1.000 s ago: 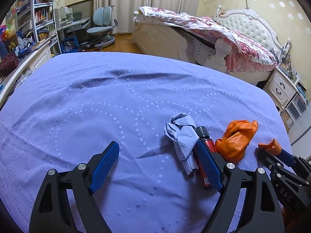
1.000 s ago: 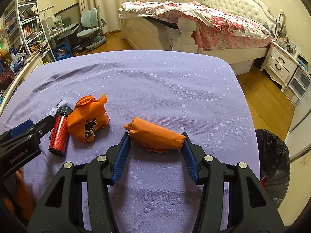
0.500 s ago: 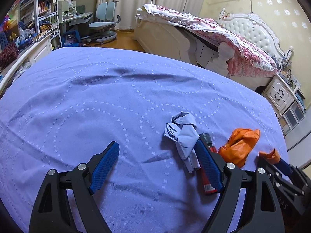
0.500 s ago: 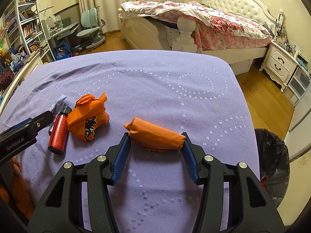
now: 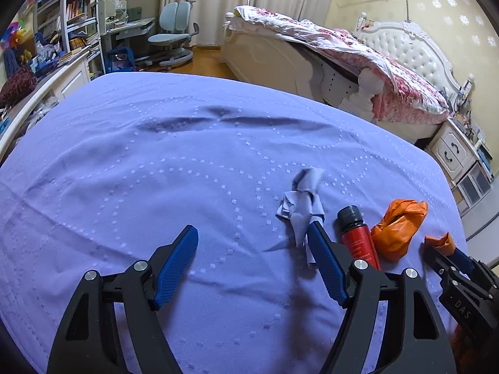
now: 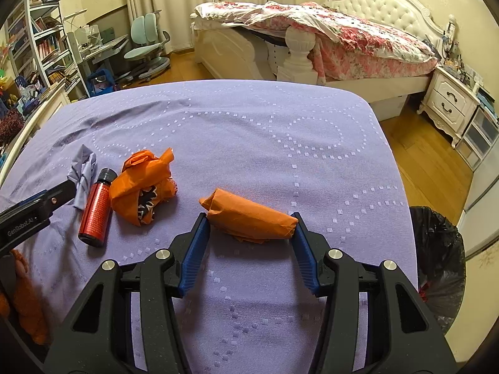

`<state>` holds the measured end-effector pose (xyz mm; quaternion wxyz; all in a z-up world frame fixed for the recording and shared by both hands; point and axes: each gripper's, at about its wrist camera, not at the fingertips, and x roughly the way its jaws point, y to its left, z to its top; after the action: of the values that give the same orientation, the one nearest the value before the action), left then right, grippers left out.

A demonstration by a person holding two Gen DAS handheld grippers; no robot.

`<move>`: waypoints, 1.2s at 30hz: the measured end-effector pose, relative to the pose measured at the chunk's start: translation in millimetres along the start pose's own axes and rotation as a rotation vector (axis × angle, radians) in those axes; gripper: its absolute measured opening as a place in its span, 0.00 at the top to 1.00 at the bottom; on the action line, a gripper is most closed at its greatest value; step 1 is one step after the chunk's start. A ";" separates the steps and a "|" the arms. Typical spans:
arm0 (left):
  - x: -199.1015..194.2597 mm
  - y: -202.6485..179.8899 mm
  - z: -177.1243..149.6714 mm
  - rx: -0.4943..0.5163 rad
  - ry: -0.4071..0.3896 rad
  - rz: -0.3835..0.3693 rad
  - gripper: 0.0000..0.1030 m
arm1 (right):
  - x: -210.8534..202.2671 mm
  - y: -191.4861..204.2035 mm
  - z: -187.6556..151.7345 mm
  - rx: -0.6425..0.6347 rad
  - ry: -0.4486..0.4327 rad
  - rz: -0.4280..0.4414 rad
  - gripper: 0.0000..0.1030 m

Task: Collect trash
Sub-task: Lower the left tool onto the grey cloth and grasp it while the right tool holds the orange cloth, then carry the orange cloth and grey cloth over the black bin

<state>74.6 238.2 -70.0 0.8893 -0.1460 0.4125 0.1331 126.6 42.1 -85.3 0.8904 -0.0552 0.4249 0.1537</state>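
Observation:
My right gripper (image 6: 249,218) is shut on an orange paper roll (image 6: 249,219) and holds it just above the purple tablecloth (image 6: 249,131). A crumpled orange bag (image 6: 142,188), a red bottle with a black cap (image 6: 95,210) and a grey-blue crumpled cloth (image 6: 82,173) lie to its left. My left gripper (image 5: 254,233) is open and empty; its right finger (image 5: 324,261) lies beside the cloth (image 5: 301,202). The bottle (image 5: 357,237) and orange bag (image 5: 397,227) lie right of it.
A bin with a black bag (image 6: 436,261) stands on the floor off the table's right edge. A bed (image 6: 327,40), a nightstand (image 6: 449,103), a desk with a chair (image 6: 146,53) and shelves (image 6: 37,53) lie beyond the table.
My left gripper has shifted left and back, so the bottle now shows right of its right finger. My right gripper holds the orange roll still.

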 end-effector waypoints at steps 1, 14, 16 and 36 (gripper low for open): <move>-2.1 -1.3 0.5 -0.003 -0.003 -0.009 0.29 | -0.5 0.2 -1.1 0.000 0.000 0.000 0.50; 20.6 -27.6 13.0 0.060 0.007 -0.071 0.37 | -0.8 0.1 -3.2 0.000 -0.001 0.000 0.50; 20.5 -25.5 12.5 0.048 0.018 -0.105 0.45 | -0.8 0.3 -3.3 0.000 -0.001 0.000 0.50; -5.3 -25.1 -7.6 0.081 -0.004 -0.131 0.75 | -8.7 -2.5 -10.5 0.011 -0.005 0.007 0.51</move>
<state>75.0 211.7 -66.9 0.9020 -0.1365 0.4053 0.0582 114.5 35.3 -85.3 0.8912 -0.0482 0.4236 0.1547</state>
